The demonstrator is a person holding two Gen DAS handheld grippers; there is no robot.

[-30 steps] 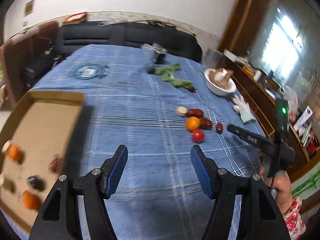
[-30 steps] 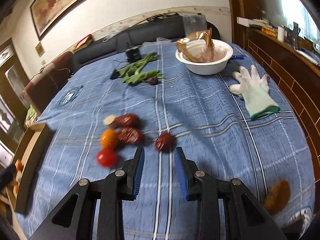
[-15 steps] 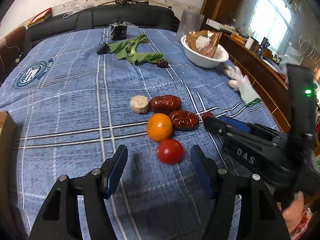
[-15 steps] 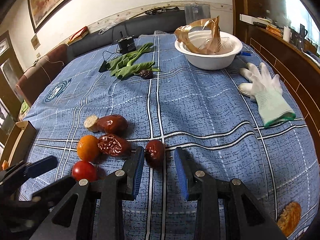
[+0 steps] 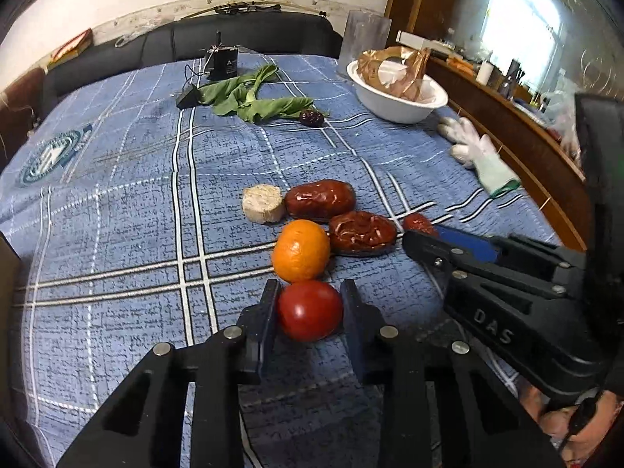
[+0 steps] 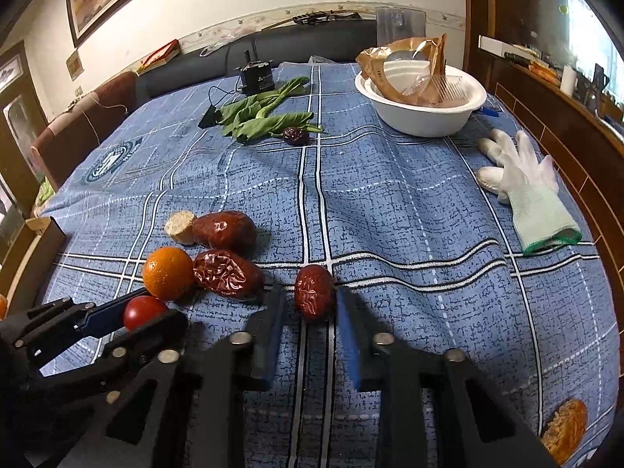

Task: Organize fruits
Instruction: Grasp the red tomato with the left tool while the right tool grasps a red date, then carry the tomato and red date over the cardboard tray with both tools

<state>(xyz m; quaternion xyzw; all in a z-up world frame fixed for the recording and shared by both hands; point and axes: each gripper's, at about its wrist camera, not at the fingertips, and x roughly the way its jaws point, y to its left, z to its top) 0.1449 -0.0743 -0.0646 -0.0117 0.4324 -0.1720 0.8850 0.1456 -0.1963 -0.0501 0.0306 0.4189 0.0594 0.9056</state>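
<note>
A second ago the left hand-held gripper [image 5: 310, 314] hung wide open over bare cloth, with a cardboard box of fruit at its left and the loose pile far ahead. It has since swung across to the pile and come down, and its jaws now clamp the red tomato [image 5: 310, 311], which rests on the blue checked tabletop [image 5: 117, 234] just in front of the orange [image 5: 301, 250].

The right hand-held gripper [image 6: 308, 312] has made a much smaller move: it was poised just short of a small red date [image 6: 314, 291] and has now eased down and shut on it, a pad touching each side. That date lies apart from the two larger dates [image 6: 226, 273] and the pale round slice [image 6: 180, 226] beside the orange.

Both grips landing together suggests the picking step is complete for these two pieces, and the carry to the box likely comes next. The orange, the larger dates and a dark date by the greens [image 6: 265, 117] are still to be sorted.
</note>
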